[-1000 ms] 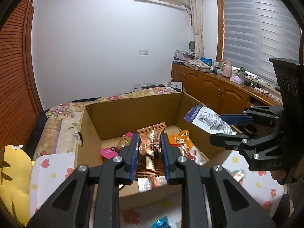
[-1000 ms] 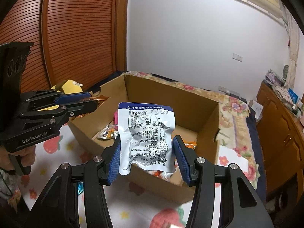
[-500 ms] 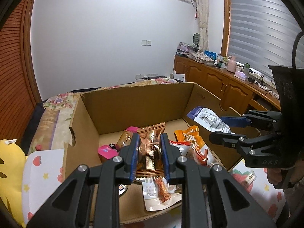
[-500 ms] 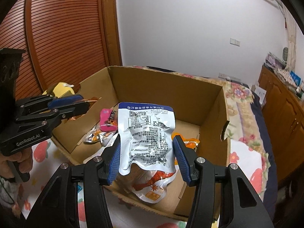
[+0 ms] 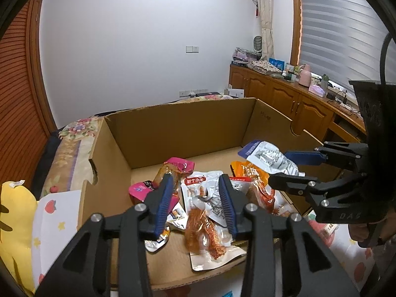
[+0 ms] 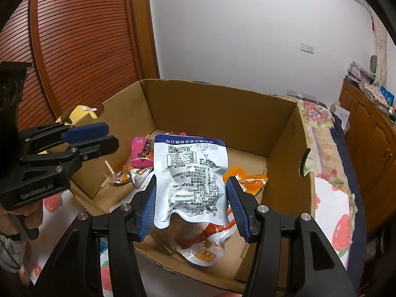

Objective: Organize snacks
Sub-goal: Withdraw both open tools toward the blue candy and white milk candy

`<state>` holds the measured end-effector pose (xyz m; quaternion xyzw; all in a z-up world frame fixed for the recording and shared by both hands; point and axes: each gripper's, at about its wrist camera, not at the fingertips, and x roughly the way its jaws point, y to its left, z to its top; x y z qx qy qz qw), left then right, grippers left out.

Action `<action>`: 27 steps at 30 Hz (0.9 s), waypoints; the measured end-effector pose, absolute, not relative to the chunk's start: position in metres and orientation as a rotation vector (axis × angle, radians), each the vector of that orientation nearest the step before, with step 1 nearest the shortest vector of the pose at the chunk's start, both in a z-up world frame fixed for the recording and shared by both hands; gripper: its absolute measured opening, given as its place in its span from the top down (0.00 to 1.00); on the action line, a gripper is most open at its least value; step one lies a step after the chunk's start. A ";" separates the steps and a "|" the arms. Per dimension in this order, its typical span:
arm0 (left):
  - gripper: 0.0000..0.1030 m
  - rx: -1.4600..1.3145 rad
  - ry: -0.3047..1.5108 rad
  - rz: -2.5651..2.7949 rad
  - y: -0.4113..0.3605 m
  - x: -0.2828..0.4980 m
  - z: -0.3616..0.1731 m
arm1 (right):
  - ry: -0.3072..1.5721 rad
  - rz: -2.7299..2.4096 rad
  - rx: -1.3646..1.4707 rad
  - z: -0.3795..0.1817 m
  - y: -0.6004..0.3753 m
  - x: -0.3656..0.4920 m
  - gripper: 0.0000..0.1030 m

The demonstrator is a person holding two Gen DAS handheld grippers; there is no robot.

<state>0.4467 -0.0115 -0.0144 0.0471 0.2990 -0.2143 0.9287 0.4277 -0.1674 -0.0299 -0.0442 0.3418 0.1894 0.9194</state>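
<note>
- Two tongs poised over an open cardboard box (image 5: 178,128) of snack packets.
- Left gripper (image 5: 196,201): jaws opening, nothing between them; an orange-brown packet (image 5: 203,232) lying blurred just below the tips (apparently dropping free).
- Right gripper (image 6: 191,206): pinching a silver pouch (image 6: 190,180) upright by its edges, above the box's near-right corner.
- Best next: lower toward the bare floor beyond the tips, then release low, clear of the left tongs.
</note>
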 end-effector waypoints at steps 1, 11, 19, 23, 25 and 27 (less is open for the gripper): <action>0.64 0.100 0.611 -0.439 -0.012 0.446 -0.014 | 0.707 0.391 -0.093 -0.031 -0.167 0.428 0.46; 0.50 0.100 0.570 -0.420 -0.004 0.418 0.003 | 0.700 0.399 -0.044 -0.024 -0.175 0.421 0.26; 0.48 0.107 0.550 -0.418 0.009 0.378 0.014 | 0.624 0.373 -0.033 0.009 -0.190 0.379 0.25; 0.48 0.109 0.536 -0.439 0.013 0.354 0.010 | 0.594 0.343 -0.052 0.016 -0.209 0.342 0.25; 0.48 0.107 0.537 -0.443 0.014 0.344 0.004 | 0.600 0.326 -0.060 0.011 -0.220 0.326 0.26; 0.48 0.112 0.548 -0.442 0.014 0.338 -0.005 | 0.621 0.302 -0.057 0.000 -0.231 0.311 0.26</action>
